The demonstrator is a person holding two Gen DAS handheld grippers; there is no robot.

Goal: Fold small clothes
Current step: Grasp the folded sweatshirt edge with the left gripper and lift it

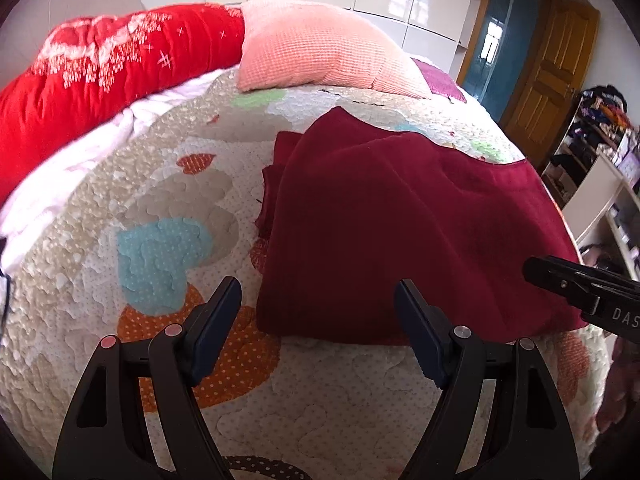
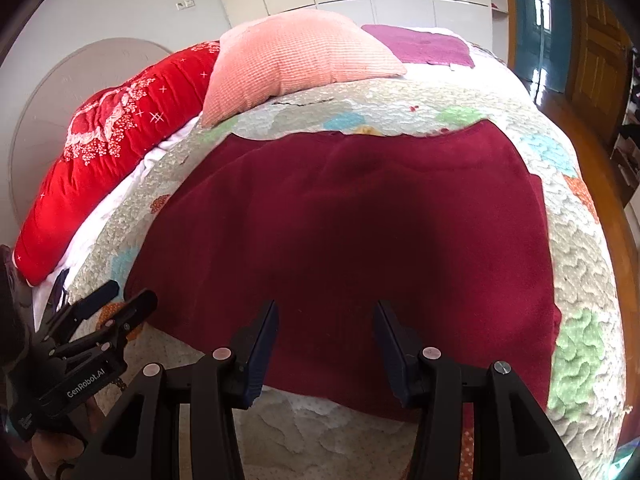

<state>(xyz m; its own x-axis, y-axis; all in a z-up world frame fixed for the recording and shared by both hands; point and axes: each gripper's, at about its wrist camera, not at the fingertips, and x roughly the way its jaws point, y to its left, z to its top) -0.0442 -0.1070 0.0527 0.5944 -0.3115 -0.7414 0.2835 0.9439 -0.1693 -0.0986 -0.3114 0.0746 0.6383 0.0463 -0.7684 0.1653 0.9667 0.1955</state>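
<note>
Dark red garment lying on the quilted bed, both grippers hovering empty.

The bed (image 2: 580, 264) carries the garment (image 2: 352, 232), soft, light, probably already doubled; best pinched at its near hem corners. Left gripper (image 1: 318, 304) and right gripper (image 2: 326, 322) stand with jaws wide.

The garment (image 2: 344, 236) is a plain deep burgundy. Under it the quilt (image 1: 168, 200) is cream and beige with dotted patches — light blue, orange, pale green. The pillow (image 1: 316, 48) is salmon pink in a waffle texture; the duvet (image 1: 100, 68) is bright red with white sparkles. A magenta cloth (image 2: 420, 46) lies beyond. Both grippers are black — left gripper (image 1: 318, 324), right gripper (image 2: 326, 340).
</note>
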